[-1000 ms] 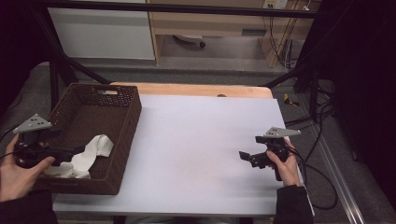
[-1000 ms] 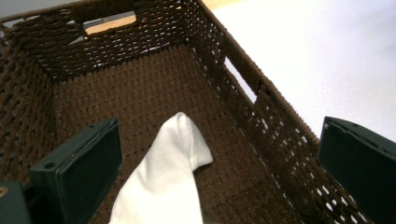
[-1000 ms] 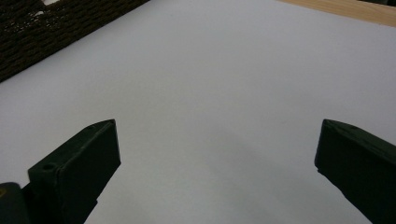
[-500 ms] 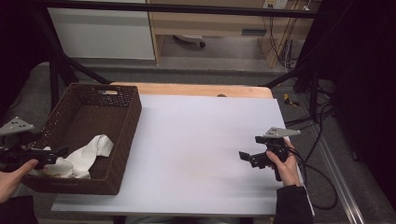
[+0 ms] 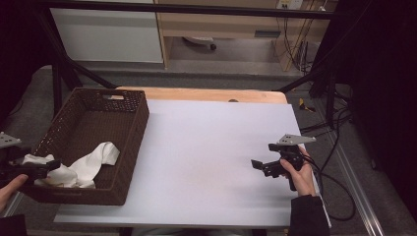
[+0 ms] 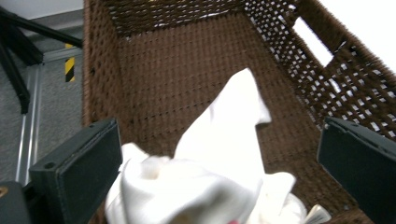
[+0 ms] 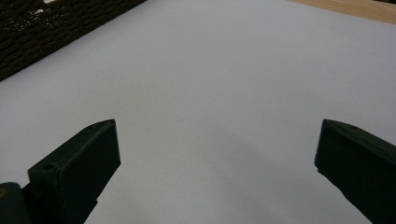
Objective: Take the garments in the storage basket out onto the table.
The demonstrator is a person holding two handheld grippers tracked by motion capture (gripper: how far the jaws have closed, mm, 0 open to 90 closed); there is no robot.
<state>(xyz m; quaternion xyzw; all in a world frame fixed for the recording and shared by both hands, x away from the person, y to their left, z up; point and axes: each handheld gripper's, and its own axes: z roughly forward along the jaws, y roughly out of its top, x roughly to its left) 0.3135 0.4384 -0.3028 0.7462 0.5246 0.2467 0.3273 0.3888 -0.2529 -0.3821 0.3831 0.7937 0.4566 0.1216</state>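
Observation:
A brown wicker basket [image 5: 135, 129] stands on the left part of the white table, and a crumpled white cloth [image 5: 83, 166] lies in its near end. My left gripper [image 5: 45, 167] is at the basket's near left corner, open, its jaws wide apart over the cloth [image 6: 219, 163] and holding nothing. Inside the basket [image 6: 182, 70] the far part of the floor is bare. My right gripper [image 5: 258, 166] hovers low over the table's right side, open, with only white tabletop [image 7: 210, 93] between its jaws.
A strip of bare wood [image 5: 206, 94] runs along the table's far edge. Black cables [image 5: 334, 147] hang off the right side over the floor. A dark frame bar [image 5: 196, 7] crosses the top, with a white cabinet [image 5: 108, 34] behind.
My left gripper has drawn back toward the left edge of the view, away from the basket's middle. The cloth stays in the basket. The right gripper has hardly moved.

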